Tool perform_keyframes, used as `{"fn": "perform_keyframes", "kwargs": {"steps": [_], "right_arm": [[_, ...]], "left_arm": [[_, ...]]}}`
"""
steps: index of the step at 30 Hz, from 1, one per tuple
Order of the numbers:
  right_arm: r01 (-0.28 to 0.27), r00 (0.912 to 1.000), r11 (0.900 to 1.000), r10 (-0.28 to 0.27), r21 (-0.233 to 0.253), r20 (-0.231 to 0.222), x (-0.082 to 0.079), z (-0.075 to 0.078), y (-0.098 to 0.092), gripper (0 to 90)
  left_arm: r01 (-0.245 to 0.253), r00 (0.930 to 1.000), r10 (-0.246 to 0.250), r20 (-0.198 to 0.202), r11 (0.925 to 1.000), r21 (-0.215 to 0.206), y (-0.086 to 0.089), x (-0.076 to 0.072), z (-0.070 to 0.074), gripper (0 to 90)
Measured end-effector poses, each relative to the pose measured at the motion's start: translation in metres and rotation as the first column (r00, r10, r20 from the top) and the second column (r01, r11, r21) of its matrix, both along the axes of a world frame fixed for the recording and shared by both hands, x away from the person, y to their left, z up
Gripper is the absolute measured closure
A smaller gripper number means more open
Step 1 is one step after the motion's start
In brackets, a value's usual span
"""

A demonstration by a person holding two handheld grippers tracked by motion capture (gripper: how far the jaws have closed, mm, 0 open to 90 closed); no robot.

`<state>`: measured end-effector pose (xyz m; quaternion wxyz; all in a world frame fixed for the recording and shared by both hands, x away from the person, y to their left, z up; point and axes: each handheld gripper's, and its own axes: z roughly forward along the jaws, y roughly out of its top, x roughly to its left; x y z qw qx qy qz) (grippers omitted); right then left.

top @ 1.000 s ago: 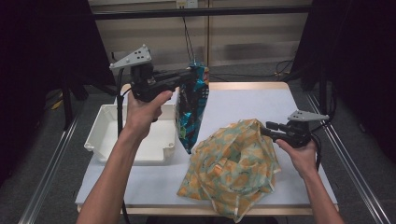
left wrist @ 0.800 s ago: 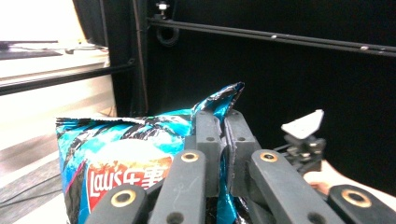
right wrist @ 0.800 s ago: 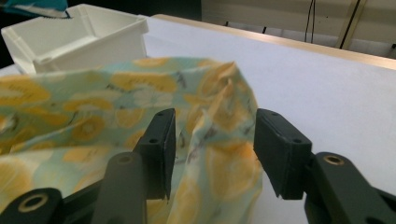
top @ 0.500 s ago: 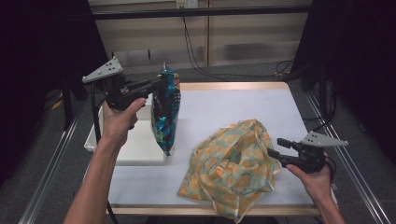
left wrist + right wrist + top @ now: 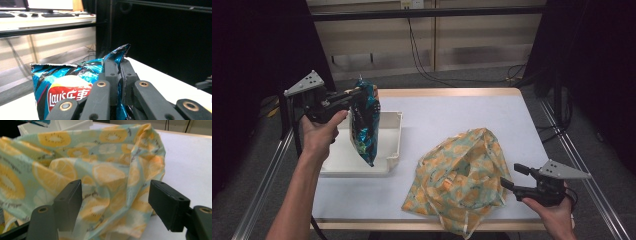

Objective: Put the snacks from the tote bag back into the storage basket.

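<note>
A blue chip bag (image 5: 364, 123) hangs over the white tray (image 5: 395, 131), pinched at its top corner by my left gripper (image 5: 358, 93), which is shut on it. In the left gripper view the two jaws clamp the chip bag (image 5: 67, 85) at its torn upper edge. A crumpled cloth bag (image 5: 462, 175) printed with orange and lemon slices lies on the table at the front right. My right gripper (image 5: 511, 176) is open just at the bag's right edge; in the right gripper view its jaws stand wide apart with the cloth bag (image 5: 100, 170) between and beyond them.
The white tabletop (image 5: 472, 112) has a wooden rim and metal rails along both sides. Cables hang behind the far edge. Bare table stretches behind the cloth bag and right of the tray.
My left gripper carried the chip bag leftward, from above the table middle to over the tray. My right gripper drew back toward the front right, off the cloth bag.
</note>
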<state>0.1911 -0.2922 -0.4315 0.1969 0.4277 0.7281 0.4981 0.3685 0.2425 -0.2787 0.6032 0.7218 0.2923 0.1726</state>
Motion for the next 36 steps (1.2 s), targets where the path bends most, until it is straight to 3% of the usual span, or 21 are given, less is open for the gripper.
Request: {"fn": "perform_keyframes", "kwargs": {"steps": [7, 12, 20, 30, 32, 36], "right_arm": [[0.004, 0.9998, 1.000, -0.004, -0.011, -0.019, -0.013, -0.008, -0.001, 27.5], [0.011, 0.9996, 1.000, -0.011, 0.010, -0.027, -0.015, -0.014, -0.004, 27.5], [0.013, 0.9995, 1.000, -0.013, 0.015, -0.028, -0.011, -0.016, -0.006, 27.5], [0.010, 0.9995, 1.000, -0.009, 0.020, -0.030, -0.010, -0.017, -0.008, 27.5], [0.013, 0.9994, 1.000, -0.012, 0.018, -0.032, -0.009, -0.017, -0.008, 27.5], [0.019, 0.9994, 1.000, -0.018, 0.019, -0.030, -0.009, -0.018, -0.008, 27.5]], "left_arm": [[-0.071, 0.9969, 0.072, -0.032, 0.9974, 0.014, 0.012, 0.017, -0.018, 86.9], [-0.114, 0.9925, 0.114, -0.042, 0.9933, 0.021, 0.013, 0.030, -0.023, 86.9], [-0.146, 0.9871, 0.147, -0.063, 0.9890, 0.026, 0.015, 0.050, -0.032, 86.9], [-0.181, 0.9791, 0.185, -0.085, 0.9823, 0.046, 0.004, 0.071, -0.050, 87.0], [-0.194, 0.9757, 0.196, -0.098, 0.9806, 0.027, 0.002, 0.076, -0.057, 87.0], [-0.186, 0.9783, 0.186, -0.090, 0.9825, 0.015, -0.005, 0.081, -0.064, 86.9]]}}
